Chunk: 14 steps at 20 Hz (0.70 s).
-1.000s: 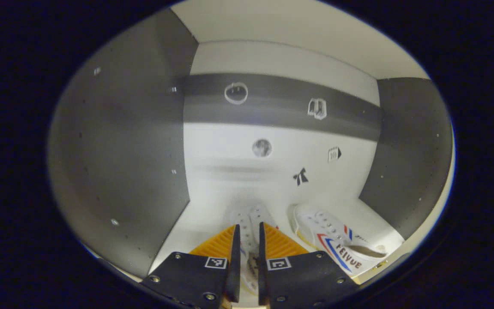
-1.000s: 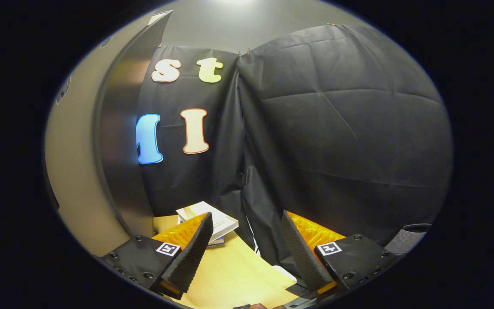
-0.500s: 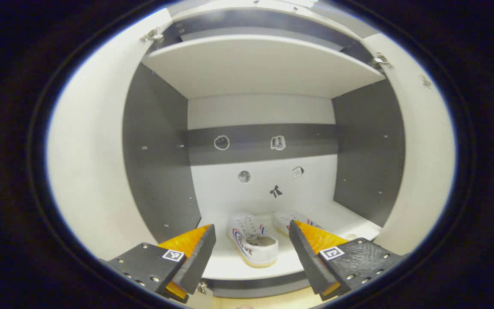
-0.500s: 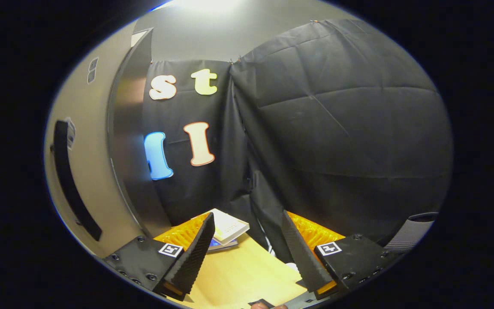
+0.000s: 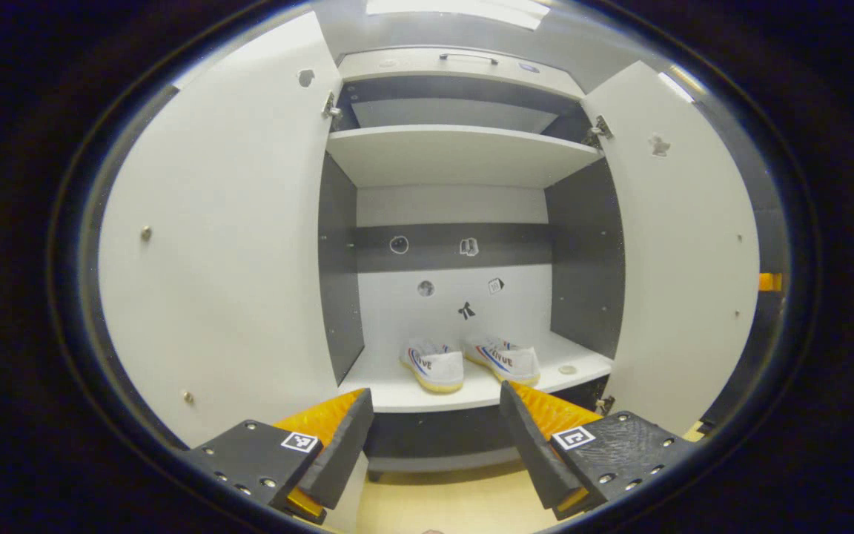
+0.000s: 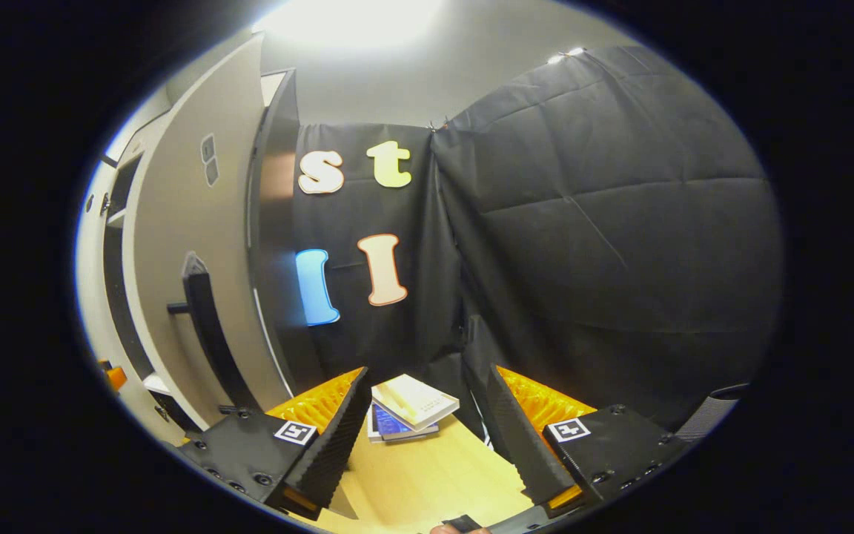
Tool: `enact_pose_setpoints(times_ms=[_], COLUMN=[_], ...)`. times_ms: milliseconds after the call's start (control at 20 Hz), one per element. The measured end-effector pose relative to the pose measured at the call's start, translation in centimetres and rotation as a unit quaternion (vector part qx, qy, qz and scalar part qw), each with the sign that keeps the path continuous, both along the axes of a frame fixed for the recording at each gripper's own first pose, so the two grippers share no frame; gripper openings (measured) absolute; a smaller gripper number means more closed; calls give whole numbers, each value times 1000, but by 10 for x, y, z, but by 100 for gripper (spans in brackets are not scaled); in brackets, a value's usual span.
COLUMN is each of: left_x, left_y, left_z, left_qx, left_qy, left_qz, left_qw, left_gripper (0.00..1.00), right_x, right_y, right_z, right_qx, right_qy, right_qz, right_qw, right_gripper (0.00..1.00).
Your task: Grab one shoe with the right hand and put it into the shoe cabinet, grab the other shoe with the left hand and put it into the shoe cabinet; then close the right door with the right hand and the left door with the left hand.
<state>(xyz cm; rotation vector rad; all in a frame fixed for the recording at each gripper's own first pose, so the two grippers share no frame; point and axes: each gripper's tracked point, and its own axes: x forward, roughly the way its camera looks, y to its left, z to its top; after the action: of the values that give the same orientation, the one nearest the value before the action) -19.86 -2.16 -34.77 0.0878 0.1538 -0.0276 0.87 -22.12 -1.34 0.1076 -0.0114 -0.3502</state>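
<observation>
Two white shoes with red and blue stripes stand side by side on the cabinet's bottom shelf (image 5: 397, 391), the left shoe (image 5: 433, 364) and the right shoe (image 5: 505, 360). My left gripper (image 5: 436, 430) is open and empty, in front of the cabinet and well back from the shelf. Both doors stand open: the left door (image 5: 227, 245) and the right door (image 5: 683, 245). In the right gripper view my right gripper (image 6: 427, 434) is open and empty, beside the right door's outer face (image 6: 175, 252), which carries a dark handle (image 6: 208, 334).
An upper shelf (image 5: 457, 152) spans the cabinet above the shoes. A small round object (image 5: 567, 369) lies on the bottom shelf at the right. A stack of books (image 6: 408, 408) rests on the wooden floor (image 6: 427, 475) by the black cloth wall.
My left gripper let go of the left shoe, opened, and pulled back out of the cabinet. The right gripper view swung so the right door's handle came into sight.
</observation>
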Motion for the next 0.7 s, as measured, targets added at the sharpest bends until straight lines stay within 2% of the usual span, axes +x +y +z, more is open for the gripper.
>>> enact_pose_setpoints(times_ms=[50, 150, 250, 300, 400, 450, 550, 600, 650, 700], left_x=[-11, -35, -53, -60, -76, -83, -93, -98, -103, -106], left_y=[-3, -15, -20, -23, -27, -27, -21, -17, -12, -7], left_z=[-5, -20, -22, -24, -27, -23, -21, -21, -22, -24], left_qx=[-1, -7, -19, -29, -46, -52, -53, -53, -57, -61], left_qy=[6, 36, 37, 43, 48, 44, 40, 40, 42, 46], left_qz=[-7, -33, -39, -45, -55, -59, -60, -58, -55, -50], left_qw=[1000, 999, 998, 998, 996, 996, 996, 996, 996, 996], left_gripper=[100, 100, 100, 98, 100, 98, 100, 100, 100, 98], right_x=[2, 8, 4, 6, 10, 13, 15, 15, 13, 13], right_y=[3, 8, 4, 5, 10, 12, 16, 21, 16, 14], right_z=[3, 3, 6, 7, 9, 9, 12, 11, 11, 11], right_qx=[-1, -10, -28, -33, -39, -41, -42, -44, -52, -55], right_qy=[-6, -5, -5, -6, -11, -11, -9, -11, -8, -6], right_qz=[8, 29, 29, 32, 48, 54, 67, 76, 68, 64], right_qw=[1000, 1000, 999, 999, 998, 998, 997, 996, 996, 996], right_gripper=[98, 97, 98, 97, 97, 92, 92, 97, 97, 92])
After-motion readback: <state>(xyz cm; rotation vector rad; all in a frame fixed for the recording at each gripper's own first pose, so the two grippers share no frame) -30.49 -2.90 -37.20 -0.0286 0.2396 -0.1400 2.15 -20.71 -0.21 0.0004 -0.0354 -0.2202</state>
